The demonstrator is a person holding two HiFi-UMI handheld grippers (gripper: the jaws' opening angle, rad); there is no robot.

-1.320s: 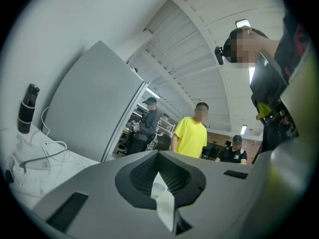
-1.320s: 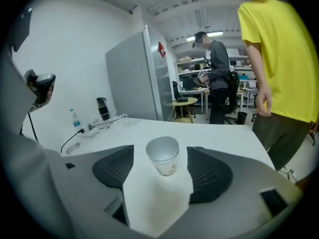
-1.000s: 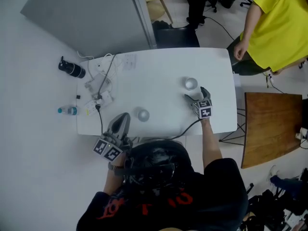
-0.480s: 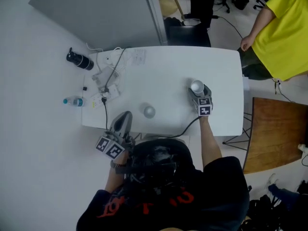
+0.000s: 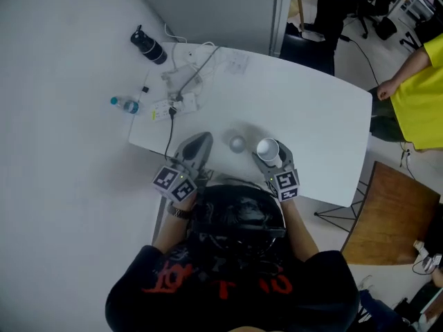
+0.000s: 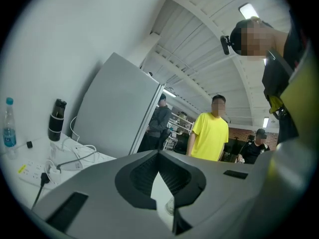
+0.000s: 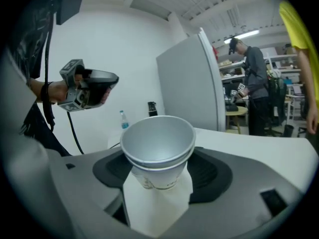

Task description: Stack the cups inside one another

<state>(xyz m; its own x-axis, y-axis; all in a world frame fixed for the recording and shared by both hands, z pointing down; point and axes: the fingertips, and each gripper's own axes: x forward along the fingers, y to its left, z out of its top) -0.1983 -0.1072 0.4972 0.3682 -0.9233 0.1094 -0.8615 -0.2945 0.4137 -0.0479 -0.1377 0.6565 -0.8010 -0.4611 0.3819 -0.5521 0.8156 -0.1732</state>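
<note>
In the head view my right gripper is shut on a white paper cup, held upright above the white table's near edge. The right gripper view shows that cup as two nested cups with a silvery inside, gripped low on the wall between the jaws of the right gripper. A second, single cup stands on the table just left of the held one. My left gripper hovers left of that cup. In its own view the left gripper is shut and holds nothing.
A water bottle, a black flask and a power strip with cables sit at the table's left end. A person in yellow stands at the right. A wooden table stands beyond the right edge.
My right gripper closed on the cup at the table's right side, lifted it and carried it left, close to the single cup. The left gripper shifted slightly toward the table.
</note>
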